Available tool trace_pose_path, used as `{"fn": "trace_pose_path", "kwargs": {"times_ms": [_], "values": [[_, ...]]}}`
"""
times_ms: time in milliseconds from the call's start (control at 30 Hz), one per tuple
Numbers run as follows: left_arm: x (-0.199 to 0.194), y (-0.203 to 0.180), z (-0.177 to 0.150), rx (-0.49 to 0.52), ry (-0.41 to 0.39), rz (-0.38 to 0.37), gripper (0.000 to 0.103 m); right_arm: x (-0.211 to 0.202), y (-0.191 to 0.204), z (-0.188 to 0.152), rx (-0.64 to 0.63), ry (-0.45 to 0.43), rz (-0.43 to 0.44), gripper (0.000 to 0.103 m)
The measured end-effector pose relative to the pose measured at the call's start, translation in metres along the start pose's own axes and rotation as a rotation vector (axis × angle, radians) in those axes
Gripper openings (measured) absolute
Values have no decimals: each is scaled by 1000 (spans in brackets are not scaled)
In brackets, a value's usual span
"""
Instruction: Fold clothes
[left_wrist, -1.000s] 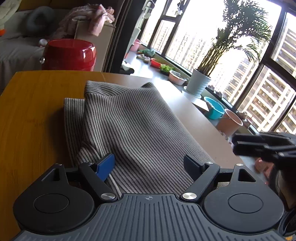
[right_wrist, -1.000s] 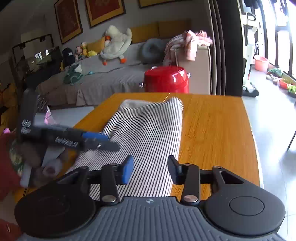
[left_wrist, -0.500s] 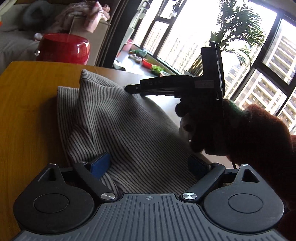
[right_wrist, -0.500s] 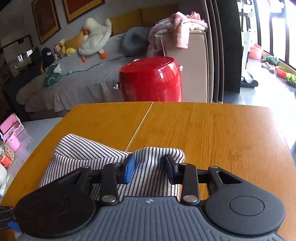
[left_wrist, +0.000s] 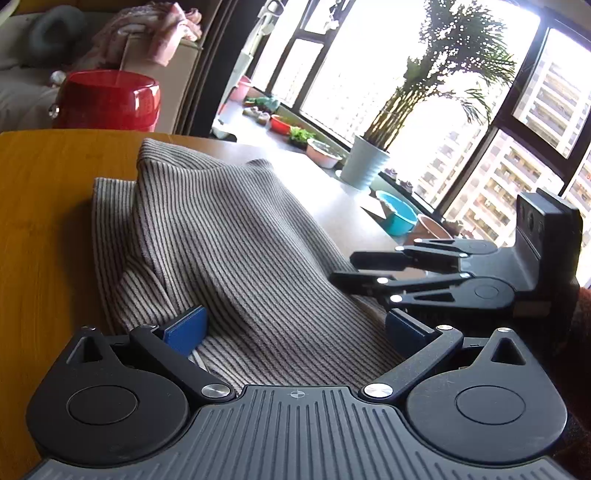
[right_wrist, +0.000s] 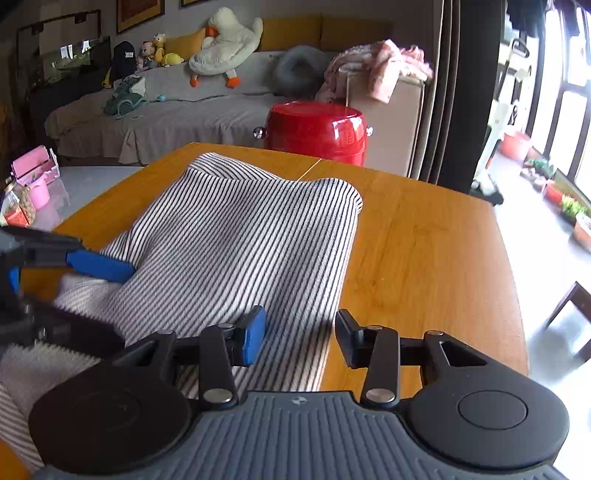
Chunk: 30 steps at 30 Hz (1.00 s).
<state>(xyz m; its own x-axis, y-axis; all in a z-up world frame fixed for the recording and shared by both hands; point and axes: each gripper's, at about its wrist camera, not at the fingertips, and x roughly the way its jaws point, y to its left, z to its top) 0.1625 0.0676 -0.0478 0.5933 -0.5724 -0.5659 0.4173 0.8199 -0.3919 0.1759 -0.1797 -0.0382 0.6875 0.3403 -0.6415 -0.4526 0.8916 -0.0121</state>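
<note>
Flanking striped garment (left_wrist: 236, 254) on counter (right_wrist: 424, 251), left tool (left_wrist: 295, 328) and right tool (right_wrist: 301, 334) both gaping, gripping nothing (pinch edges evenly).

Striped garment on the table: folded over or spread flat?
Folded over. The striped garment shows a rounded doubled edge at its far end, and the left view shows a lower layer sticking out beneath the top one on the wooden table.
</note>
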Motion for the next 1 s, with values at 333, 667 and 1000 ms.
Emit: {"fn": "trace_pose_path", "kwargs": {"times_ms": [333, 667, 1000], "values": [[-11, -10, -5, 4, 10, 64, 103, -74, -4, -27, 68, -47, 45, 47], [-46, -14, -17, 3, 8, 152, 103, -97, 41, -48, -39, -75, 74, 55], [-59, -22, -17, 29, 2, 163, 103, -112, 86, -56, -275, -84, 153, 68]]}}
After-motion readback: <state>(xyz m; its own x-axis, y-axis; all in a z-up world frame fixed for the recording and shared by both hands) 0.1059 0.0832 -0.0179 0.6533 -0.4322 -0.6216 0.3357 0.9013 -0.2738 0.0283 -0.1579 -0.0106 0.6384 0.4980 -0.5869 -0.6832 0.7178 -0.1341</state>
